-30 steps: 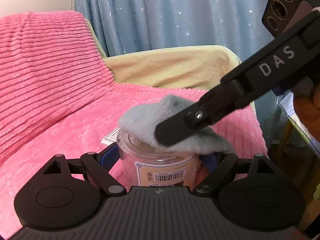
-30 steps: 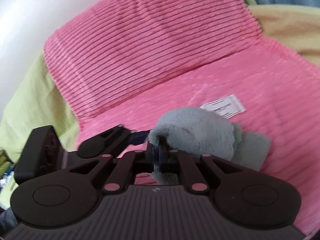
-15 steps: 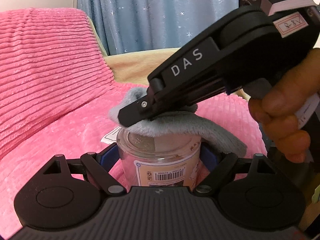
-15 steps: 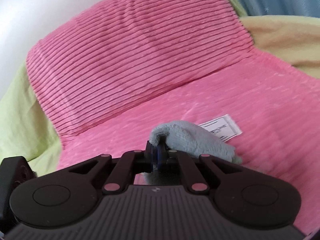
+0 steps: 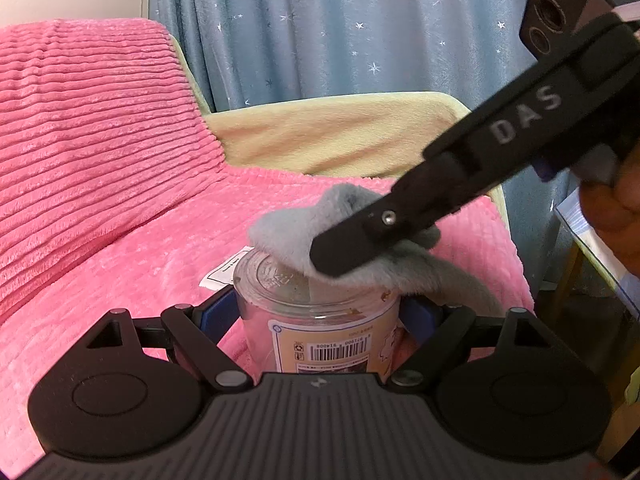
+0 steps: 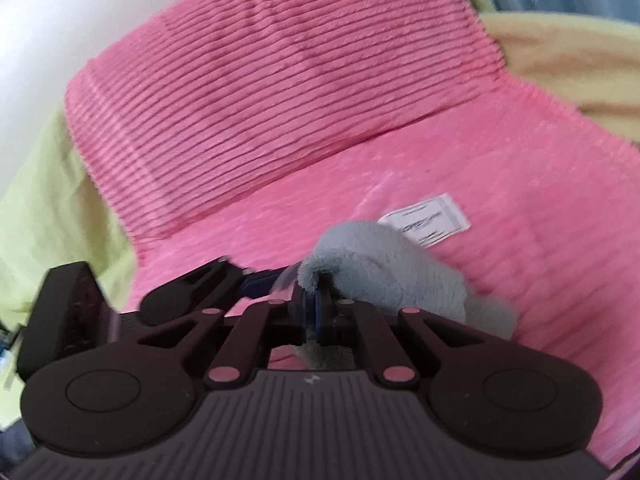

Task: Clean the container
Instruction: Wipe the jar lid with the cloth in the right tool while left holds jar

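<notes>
A clear plastic jar with a barcode label stands upright on the pink blanket, my left gripper shut on its sides with blue pads. A grey fluffy cloth lies across the jar's lid, pinched in my right gripper, which reaches in from the upper right. In the right wrist view the right gripper is shut on the grey cloth, and the left gripper's finger shows at the left. The jar is mostly hidden under the cloth there.
A pink ribbed blanket covers a yellow sofa. A white paper tag lies on the blanket behind the jar. A blue star-patterned curtain hangs behind. A person's hand holds the right gripper.
The right gripper with the cloth swept left across the lid half a second ago and has now drawn back to the right. The jar stays held in the left gripper.
</notes>
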A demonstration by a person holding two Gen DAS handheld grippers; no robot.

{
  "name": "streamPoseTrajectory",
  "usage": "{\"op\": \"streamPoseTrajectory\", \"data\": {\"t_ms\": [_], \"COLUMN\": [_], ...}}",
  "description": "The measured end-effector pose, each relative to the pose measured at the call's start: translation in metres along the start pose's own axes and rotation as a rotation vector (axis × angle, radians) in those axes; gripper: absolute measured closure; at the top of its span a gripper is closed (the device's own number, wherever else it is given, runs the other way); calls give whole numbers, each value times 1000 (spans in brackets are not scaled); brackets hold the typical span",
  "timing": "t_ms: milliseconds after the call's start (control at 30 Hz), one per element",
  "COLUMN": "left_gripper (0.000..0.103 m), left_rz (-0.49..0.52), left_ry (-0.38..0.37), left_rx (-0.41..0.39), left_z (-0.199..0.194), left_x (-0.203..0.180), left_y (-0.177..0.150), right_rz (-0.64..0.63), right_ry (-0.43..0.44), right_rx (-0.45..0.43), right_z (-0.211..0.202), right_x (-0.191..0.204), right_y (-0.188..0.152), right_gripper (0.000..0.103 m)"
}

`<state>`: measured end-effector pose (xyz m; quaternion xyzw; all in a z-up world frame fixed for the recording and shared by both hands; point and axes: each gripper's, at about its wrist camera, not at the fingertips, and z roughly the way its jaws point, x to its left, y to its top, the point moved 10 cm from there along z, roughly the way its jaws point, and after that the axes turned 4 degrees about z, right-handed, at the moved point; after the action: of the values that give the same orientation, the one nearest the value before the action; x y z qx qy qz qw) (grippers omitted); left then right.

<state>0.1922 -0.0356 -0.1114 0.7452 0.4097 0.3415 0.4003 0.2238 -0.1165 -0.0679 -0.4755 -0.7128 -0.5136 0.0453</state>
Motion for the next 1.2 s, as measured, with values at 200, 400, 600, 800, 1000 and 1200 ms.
{"op": "streamPoseTrajectory", "data": {"t_ms": [200,400,600,800,1000,1200], "left_gripper": [18,18,18,18,18,18], "left_rz": [-12,-26,-12,-4,-1,-8], "left_ry": [1,1,2,-1,-2,2], "left_rx": [3,2,0,0,0,4], "left_z": [0,1,1,2,2,2], "left_x": [1,3,0,-1,-1,0], "left_y": [-1,-1,-1,-1,0,-1], "right_rz": [26,-66,-118,-170,-205,-73], "right_ry": [47,-43,-127,-191,-200,-62], "right_rx": [-17,-72,-100,-58,15,43], "right_z": [18,34,28,14,4,10], "right_x": [10,14,4,0,11,18], "right_y": [1,12,18,14,2,-3], "right_gripper": [102,102,102,102,101,101]}}
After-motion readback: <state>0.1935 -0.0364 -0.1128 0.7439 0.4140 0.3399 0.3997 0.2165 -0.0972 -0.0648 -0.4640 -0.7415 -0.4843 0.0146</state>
